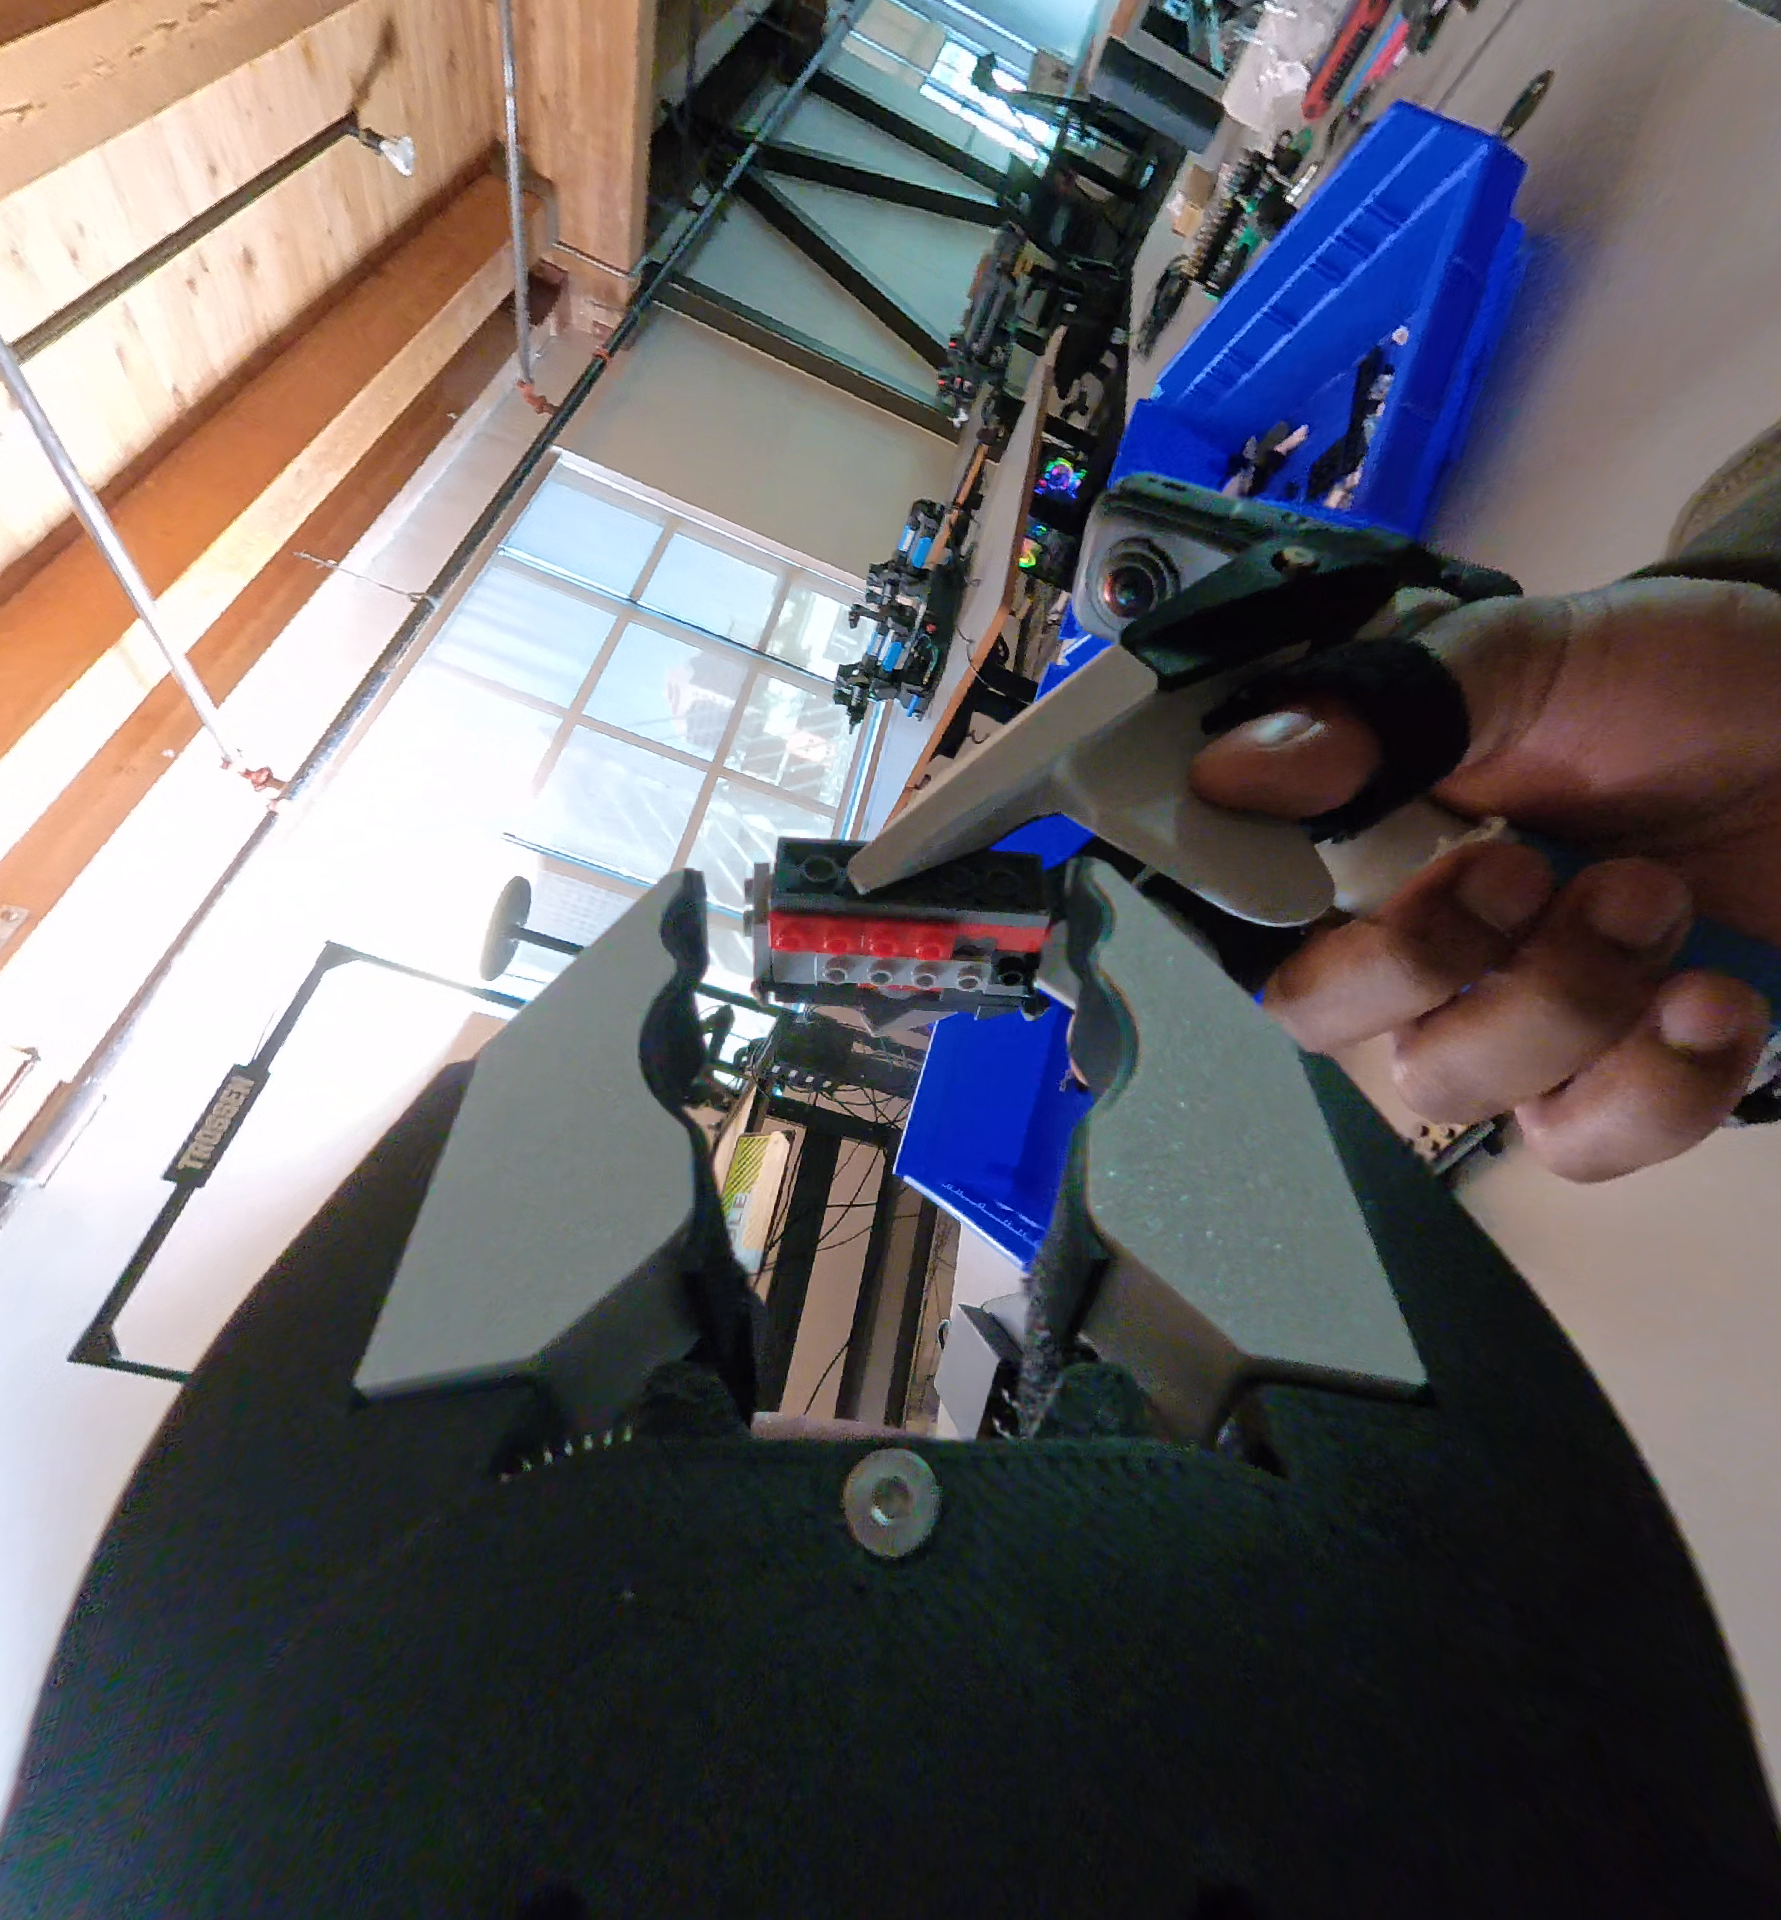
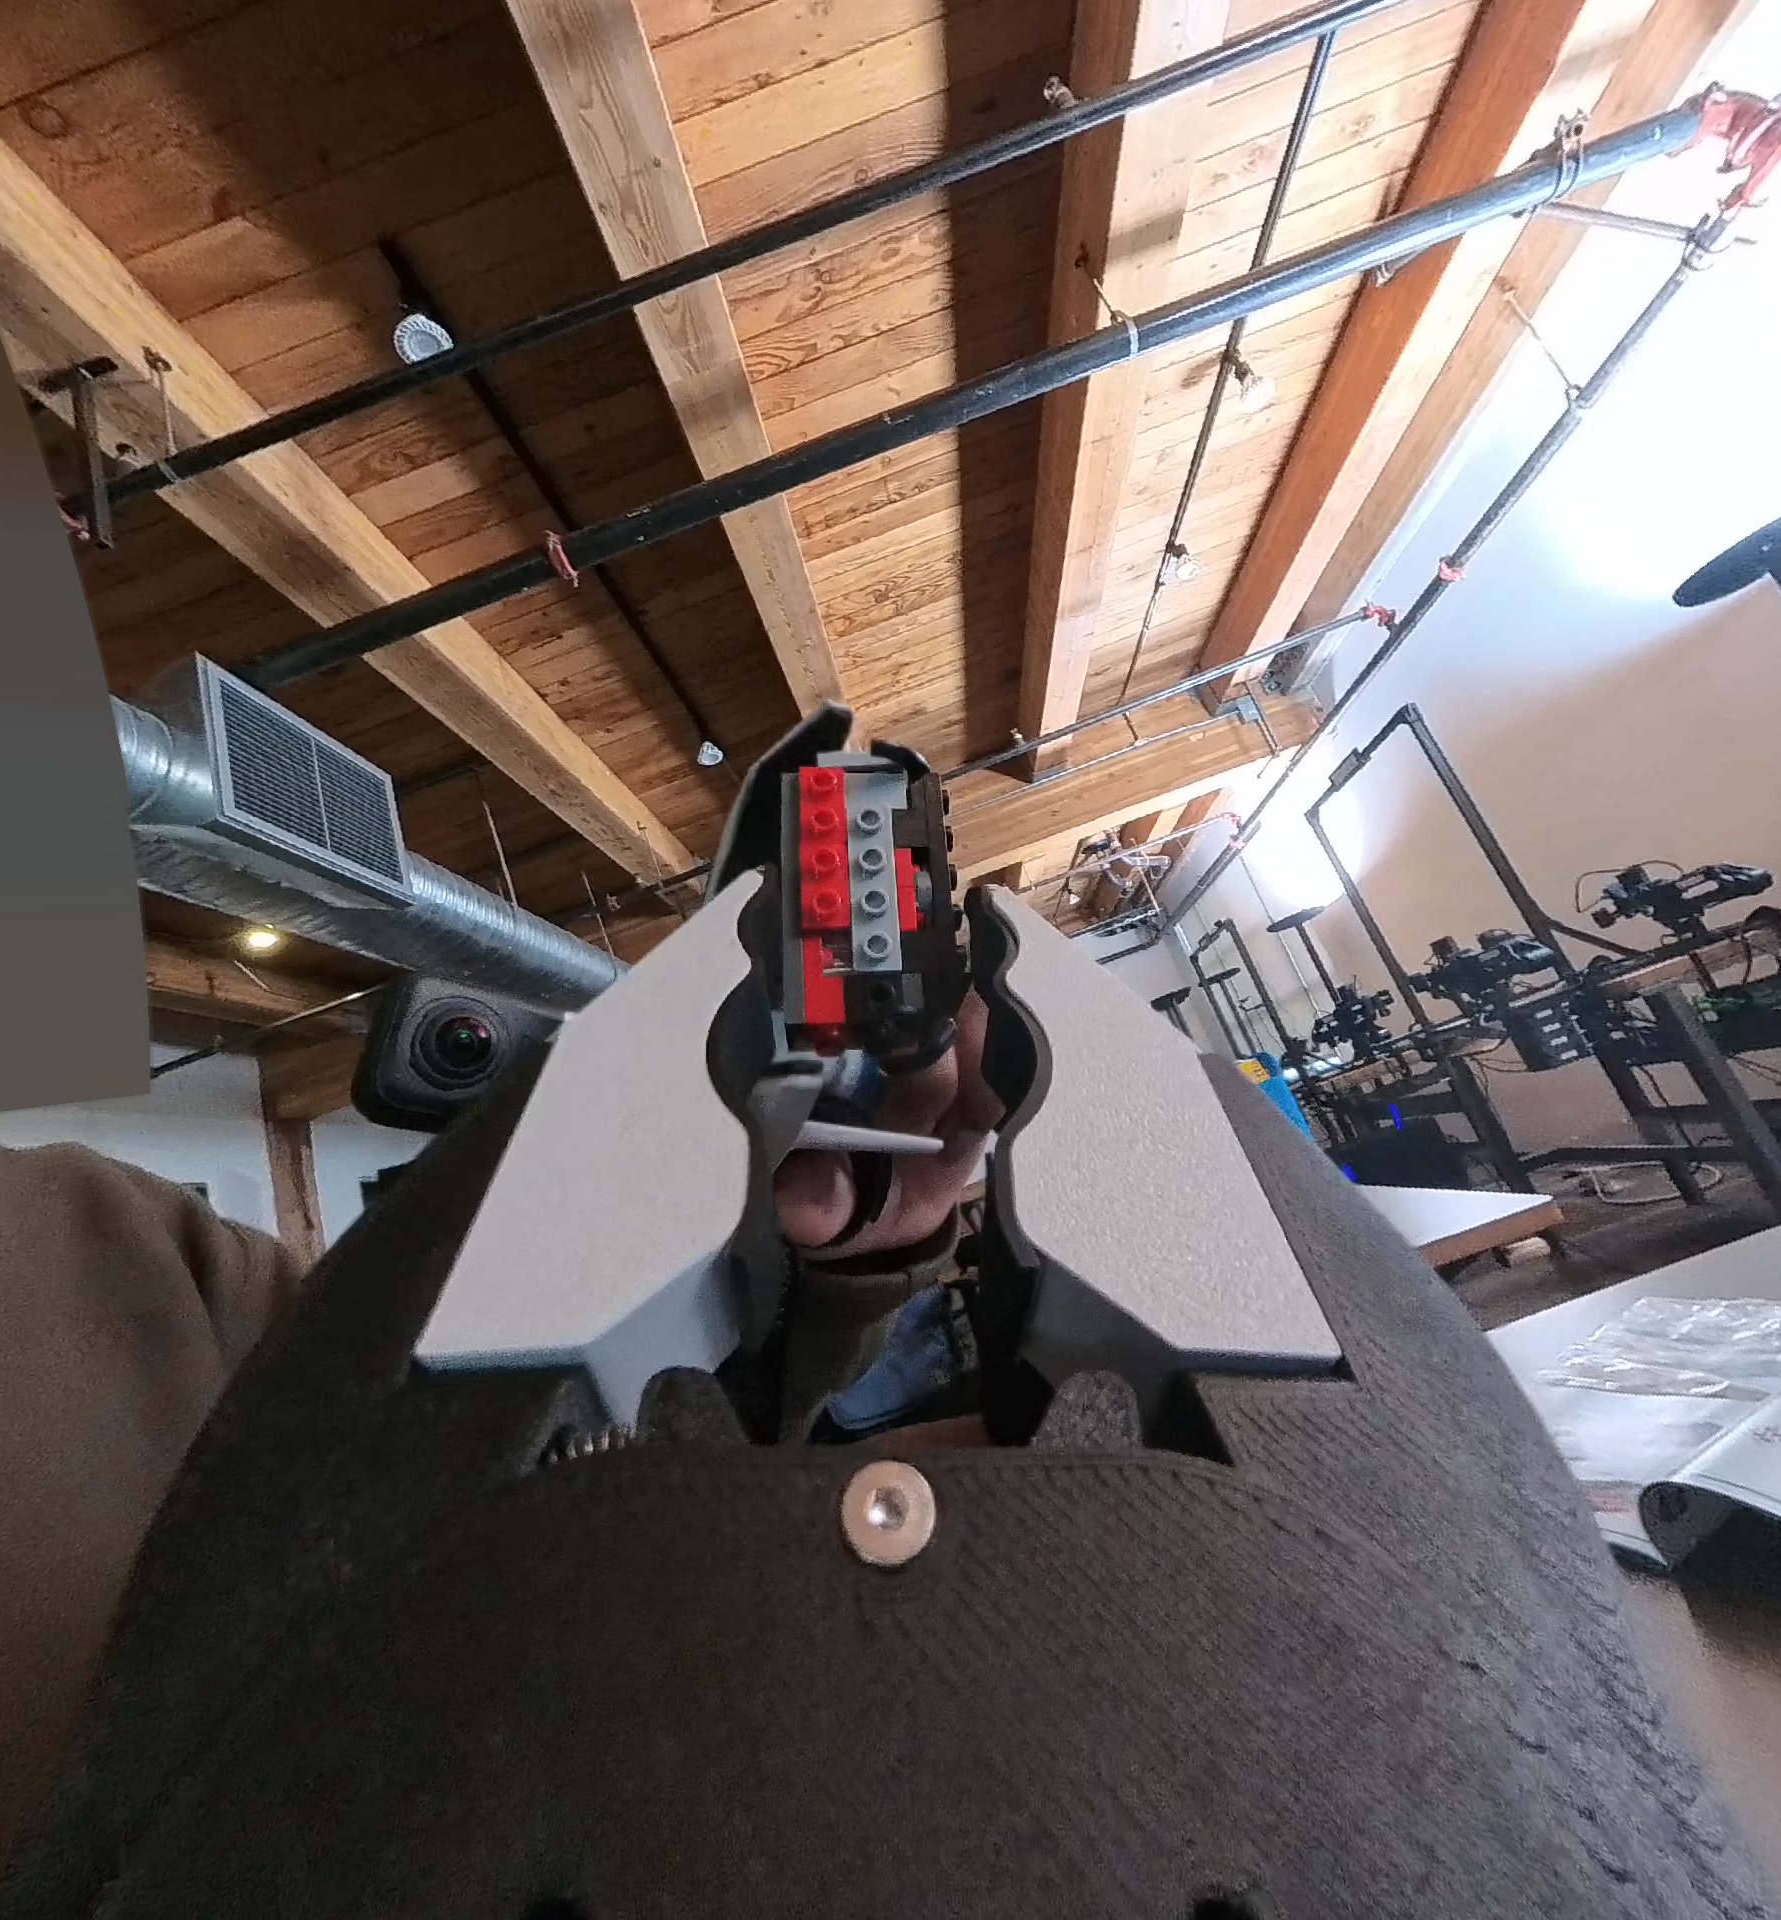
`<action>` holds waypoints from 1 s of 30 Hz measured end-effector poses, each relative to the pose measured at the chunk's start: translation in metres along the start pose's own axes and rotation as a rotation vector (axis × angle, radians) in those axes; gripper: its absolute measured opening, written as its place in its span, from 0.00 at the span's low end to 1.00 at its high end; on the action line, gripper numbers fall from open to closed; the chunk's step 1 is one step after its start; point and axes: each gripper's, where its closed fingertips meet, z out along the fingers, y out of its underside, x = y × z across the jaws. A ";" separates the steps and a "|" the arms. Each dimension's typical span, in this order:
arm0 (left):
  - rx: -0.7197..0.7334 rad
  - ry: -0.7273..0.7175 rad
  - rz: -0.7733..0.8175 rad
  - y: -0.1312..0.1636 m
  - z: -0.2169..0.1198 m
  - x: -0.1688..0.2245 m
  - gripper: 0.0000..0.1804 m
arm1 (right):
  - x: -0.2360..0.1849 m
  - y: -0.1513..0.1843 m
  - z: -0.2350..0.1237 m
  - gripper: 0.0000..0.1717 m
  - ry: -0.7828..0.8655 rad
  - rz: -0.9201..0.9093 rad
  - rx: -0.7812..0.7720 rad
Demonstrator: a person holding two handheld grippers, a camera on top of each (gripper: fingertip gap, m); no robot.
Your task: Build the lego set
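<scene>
A small brick assembly (image 1: 901, 935) of black, red and grey pieces hangs in the air between both grippers. My right gripper (image 2: 865, 925) is shut on it, one pad on the red and grey side and one on the black side. In the left wrist view one right finger (image 1: 1000, 769) lies across the black brick. My left gripper (image 1: 881, 935) is open around the assembly's ends. A gap shows between its left pad (image 1: 680, 925) and the brick, while its right pad sits at the other end. The assembly also shows in the right wrist view (image 2: 844, 883), with a left finger (image 2: 777, 790) beyond it.
A hand (image 1: 1592, 831) holds the right gripper. Blue bins (image 1: 1333, 312) stand on a white table (image 1: 1696, 208). In the right wrist view a booklet (image 2: 1696, 1455) lies on the table, benches with equipment (image 2: 1644, 987) stand farther off, and a sleeve (image 2: 55, 1351) is at the left.
</scene>
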 end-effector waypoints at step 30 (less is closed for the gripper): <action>0.009 -0.150 -1.510 0.038 -0.023 0.013 0.14 | 0.034 0.026 0.003 0.22 0.296 -0.956 -0.199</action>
